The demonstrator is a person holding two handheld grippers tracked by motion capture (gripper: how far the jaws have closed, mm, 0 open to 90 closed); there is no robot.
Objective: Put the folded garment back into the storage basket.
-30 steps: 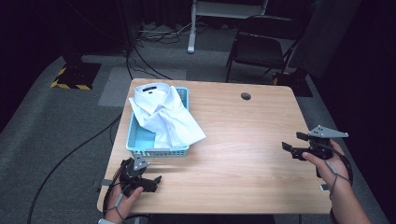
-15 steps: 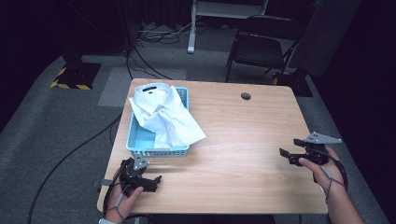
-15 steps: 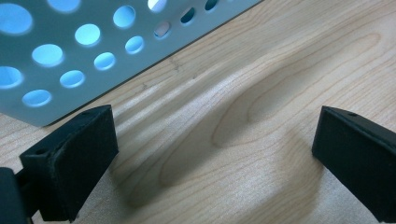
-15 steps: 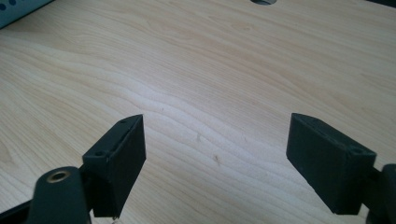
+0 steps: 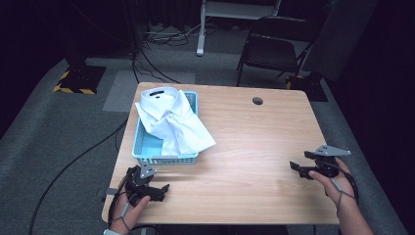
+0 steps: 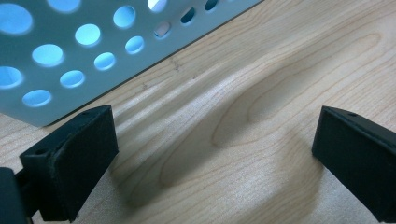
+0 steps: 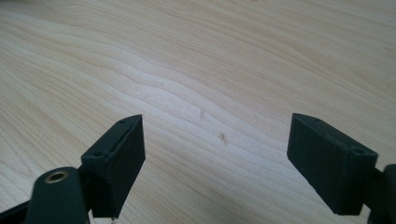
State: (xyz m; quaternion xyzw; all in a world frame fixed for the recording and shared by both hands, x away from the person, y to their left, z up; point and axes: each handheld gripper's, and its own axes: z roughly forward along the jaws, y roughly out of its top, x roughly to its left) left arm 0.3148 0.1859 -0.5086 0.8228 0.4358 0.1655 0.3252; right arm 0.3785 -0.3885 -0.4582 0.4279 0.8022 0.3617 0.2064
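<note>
My left gripper sits at the near left corner of the wooden table, resting low over the bare wood just in front of the basket. In the left gripper view my left gripper has its black jaws spread wide, nothing between them but wood grain, and the perforated wall of the light blue basket stands just beyond the left jaw, close but not touching it.

My right gripper is near the right edge of the table, held in my right hand, with its grey three-cornered plate on top. In the right gripper view my right gripper also has its jaws standing wide apart with only bare table between them. It holds nothing, and it is well apart from the basket.

Farther out on the left side of the table lies the light blue basket, lengthwise away from me. A folded white shirt lies in it, collar at the far end; the shirt is set askew, so one corner hangs over the basket's right rim onto the table.

Beyond that, near the far edge, the table has a small round cable hole. Past the table, on the grey carpet, stands a dark folding chair, and black cables trail across the floor.
</note>
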